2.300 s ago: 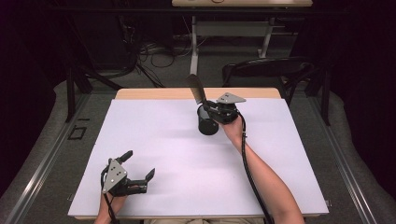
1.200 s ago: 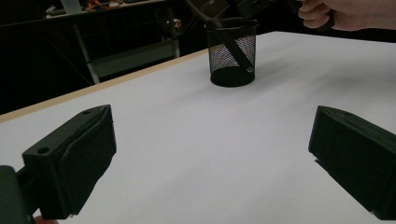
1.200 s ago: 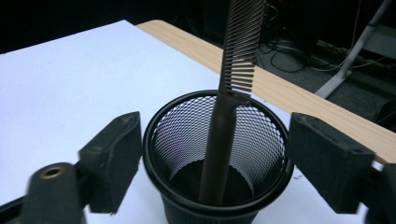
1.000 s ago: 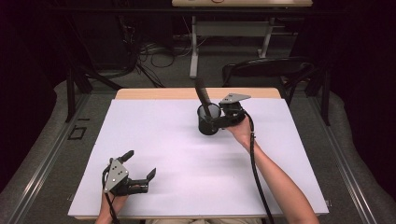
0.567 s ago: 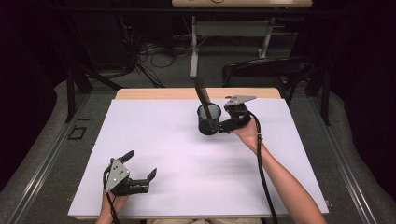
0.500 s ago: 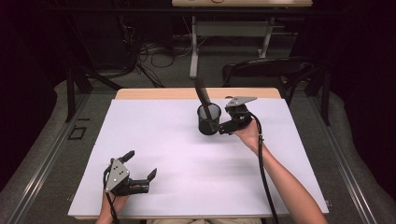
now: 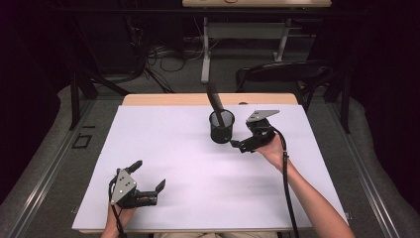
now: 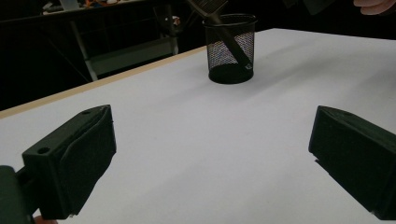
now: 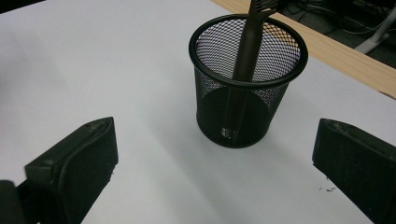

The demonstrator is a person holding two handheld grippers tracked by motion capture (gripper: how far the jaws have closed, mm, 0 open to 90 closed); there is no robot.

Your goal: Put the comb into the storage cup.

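My right gripper point(image 7: 236, 144) has just been opening its jaws; they now stand spread wide with nothing between them. The mesh cup point(image 9: 247, 79) stands upright just ahead of them, apart from both pads, and a dark brush point(image 9: 246, 51) leans inside it, its handle tip on the cup's floor and its head poking out past the rim. My left gripper point(image 7: 148, 184) rests near my edge of the table, jaws spread and empty, with the cup well ahead of it. Under both lies a white sheet point(image 7: 173, 148) covering the table, whose wooden edge point(image 7: 163, 99) shows beyond the cup. Farther off the room is dark, with a chair point(image 7: 282, 74) and cables on the floor point(image 7: 158, 54).
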